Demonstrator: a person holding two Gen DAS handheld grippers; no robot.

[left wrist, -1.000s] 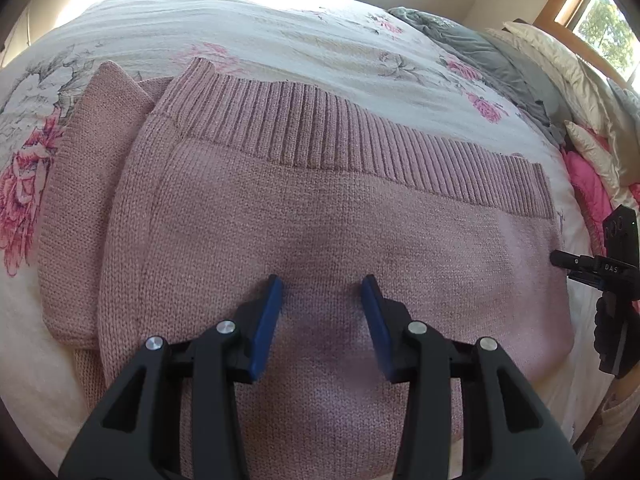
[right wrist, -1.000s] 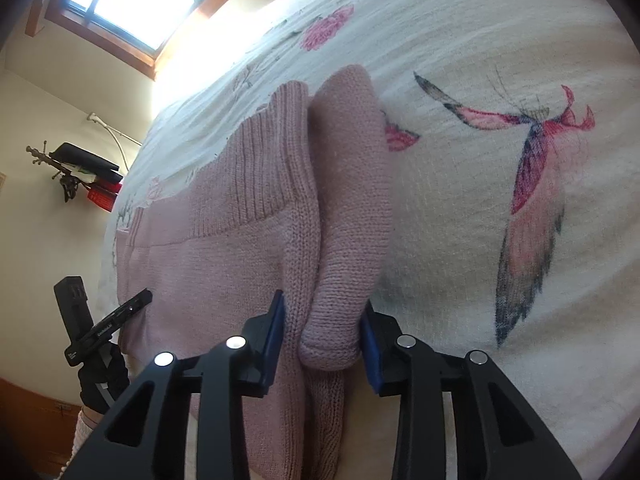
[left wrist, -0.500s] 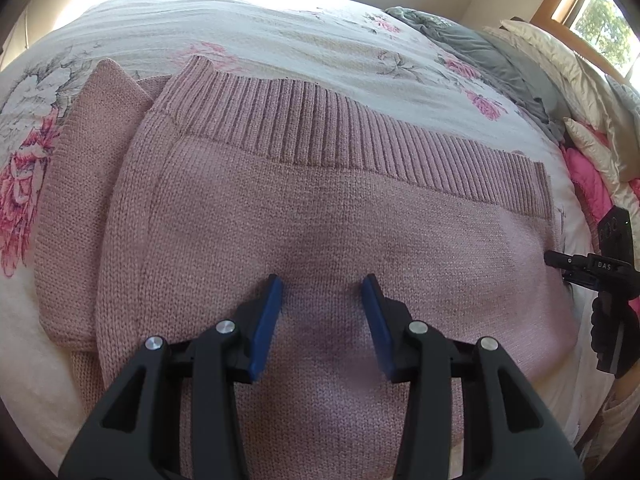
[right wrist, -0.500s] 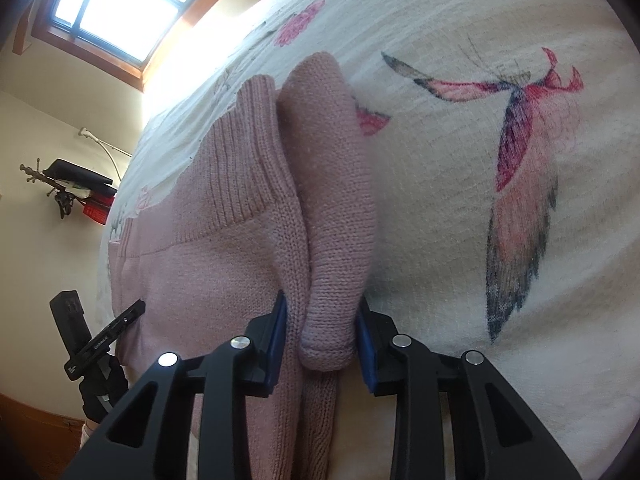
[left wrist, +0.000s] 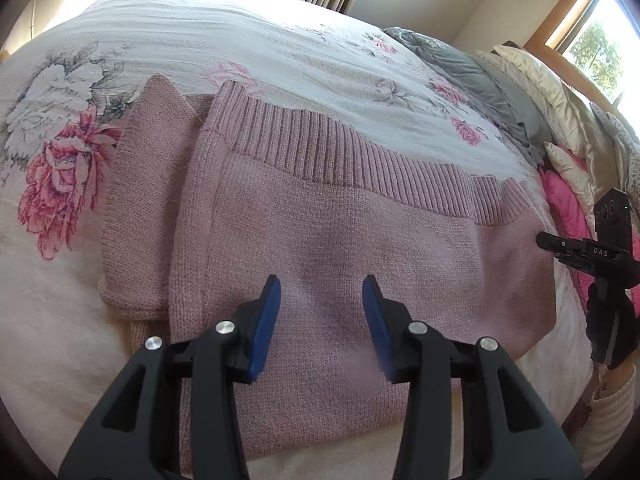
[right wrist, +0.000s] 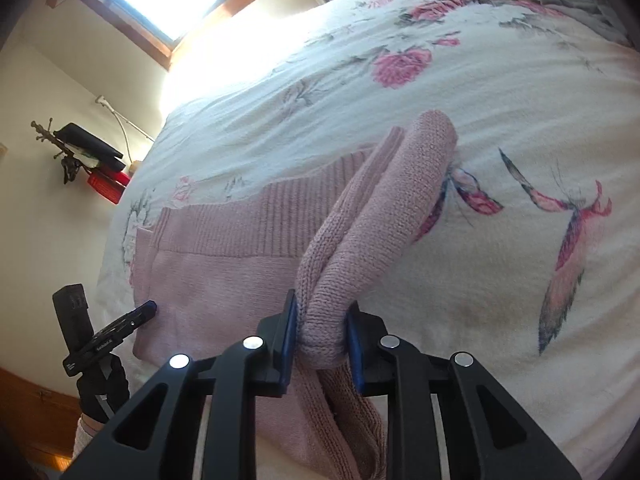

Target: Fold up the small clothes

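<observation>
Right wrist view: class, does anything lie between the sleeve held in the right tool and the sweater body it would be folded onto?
Nothing visible does. The right tool is shut on the sleeve, and the sweater body lies bare beside it. The left tool sits only at its far edge.

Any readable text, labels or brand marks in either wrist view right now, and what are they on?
"DAS": white letters on the black right gripper, seen in the left wrist view.
White lettering on the left gripper, in the right wrist view: too small and blurred to read.
Nothing else carries text.
</observation>
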